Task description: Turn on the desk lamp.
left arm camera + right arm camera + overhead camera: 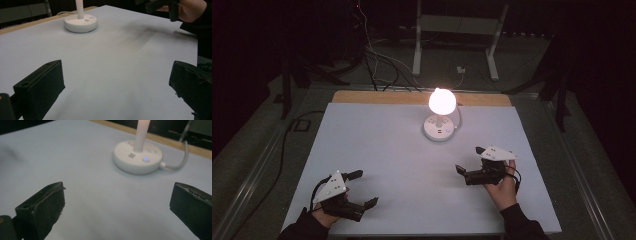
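A small white lamp (440, 114) stands lit at the back middle of the white table (382, 150), its round shade glowing above a round white base (80, 23) (137, 156). A blue light shows on the base's button (145, 159). My left gripper (363, 188) rests open at the table's near left corner, nothing between its jaws. My right gripper (470, 160) is held open at the right, in front of and slightly right of the lamp, jaws empty. In the left gripper view the right hand (191, 10) and its gripper appear at the upper right.
A white cable (178, 163) runs from the lamp base toward the table's back edge, where a wooden strip (377, 97) shows. Beyond the table, a dark floor holds cables and a white frame's legs (454, 40).
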